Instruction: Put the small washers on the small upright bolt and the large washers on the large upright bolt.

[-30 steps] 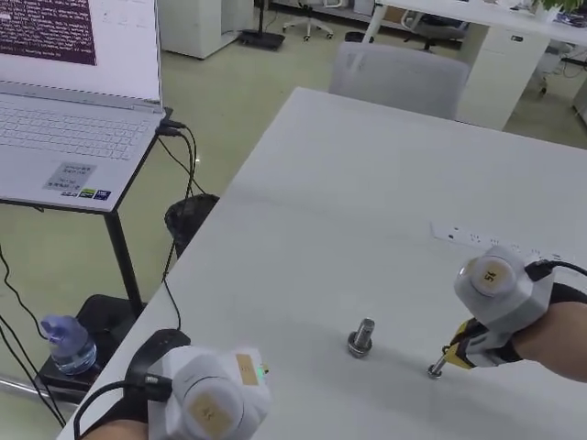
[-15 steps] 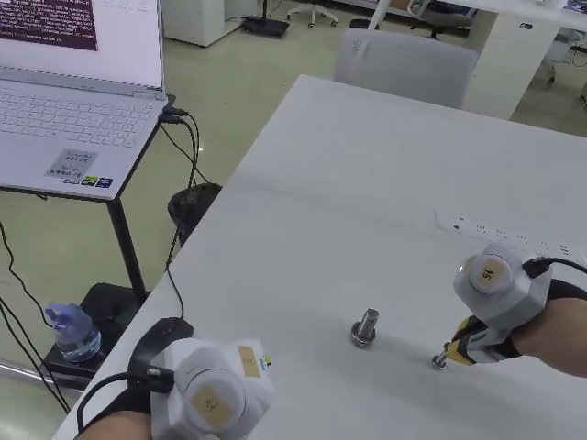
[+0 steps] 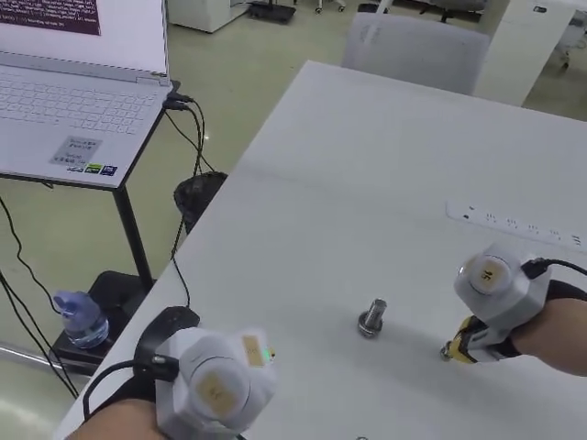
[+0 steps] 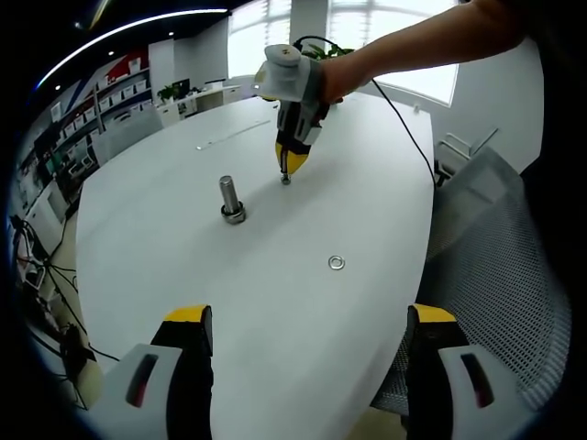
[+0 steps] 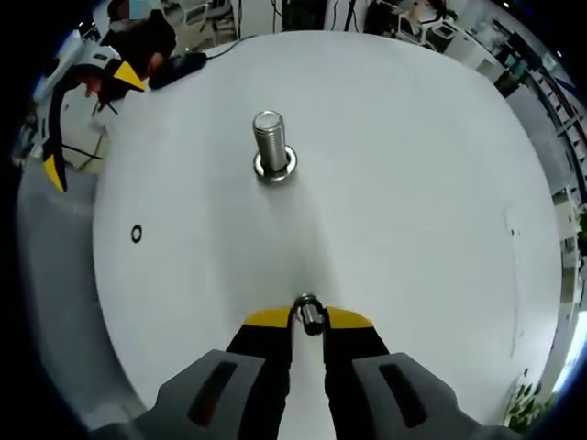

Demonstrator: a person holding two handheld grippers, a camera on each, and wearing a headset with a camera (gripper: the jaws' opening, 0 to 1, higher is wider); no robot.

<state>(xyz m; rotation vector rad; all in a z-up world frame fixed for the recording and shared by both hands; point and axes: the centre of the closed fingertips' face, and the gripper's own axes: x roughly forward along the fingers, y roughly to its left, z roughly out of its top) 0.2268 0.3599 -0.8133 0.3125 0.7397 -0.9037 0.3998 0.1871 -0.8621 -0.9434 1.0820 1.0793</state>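
Got the left gripper (image 4: pixel 309 316) nearest, hanging at the near edge of the table (image 3: pixel 367 165) with jaws spread wide and nothing in them. Can spot one loose washer (image 4: pixel 337 264) lying flat on the tabletop just past it. Further in, got the large bolt (image 3: pixel 372 317) standing upright on its head. Right of that, seeing the right gripper (image 5: pixel 309 323) tips-down, clamped tight on the small bolt (image 5: pixel 309 310), upright against the table. Far right, looking at a power strip (image 3: pixel 518 225). Way off left, a laptop (image 3: pixel 64 101) on a stand.
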